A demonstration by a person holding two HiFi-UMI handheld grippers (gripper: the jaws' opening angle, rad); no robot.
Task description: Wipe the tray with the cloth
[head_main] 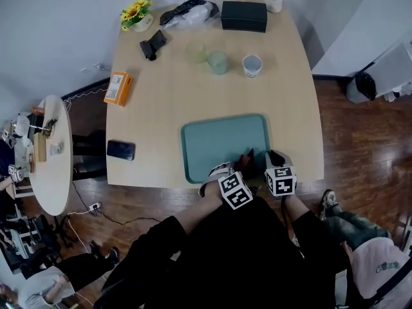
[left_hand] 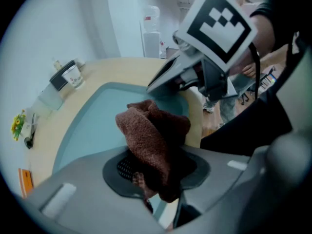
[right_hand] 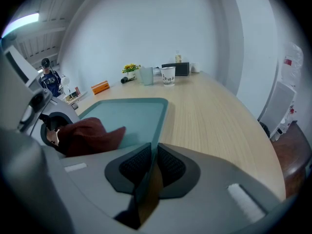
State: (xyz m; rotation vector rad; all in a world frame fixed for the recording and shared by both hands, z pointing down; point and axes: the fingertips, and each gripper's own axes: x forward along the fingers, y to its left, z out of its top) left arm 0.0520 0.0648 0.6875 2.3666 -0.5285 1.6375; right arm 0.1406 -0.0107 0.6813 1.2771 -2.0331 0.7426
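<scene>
A pale wooden tabletop (head_main: 161,102) with rounded corners stands on a dark plank floor (head_main: 360,140) in a white-walled room. The teal tray (head_main: 219,137) lies at the tabletop's near edge, right of centre. The left gripper (head_main: 239,167) points steeply down over the tray's near right part, and its fingers (left_hand: 87,194) are clamped on a bunched brown terry cloth (left_hand: 151,135), whose free end rests on the tray floor just inside the near rim. Just to its right, the right gripper (head_main: 273,158) sits at the tray's near right corner, its fingers (right_hand: 209,179) pinched together on the tray's rim.

Well apart from the tray, a black phone (head_main: 121,149) lies at the near left and an orange box (head_main: 118,87) at the left edge. Along the far side stand a pot of yellow flowers (head_main: 136,11), a black case (head_main: 244,15) and a crumpled plastic bag (head_main: 193,13). In front of them are two pale green tumblers (head_main: 217,62) and a printed paper cup (head_main: 252,65).

A small round white table (head_main: 55,166) crowded with small items stands to the left. A dark bin (head_main: 362,85) sits by the right wall, and a water dispenser (left_hand: 152,30) shows in the left gripper view.
</scene>
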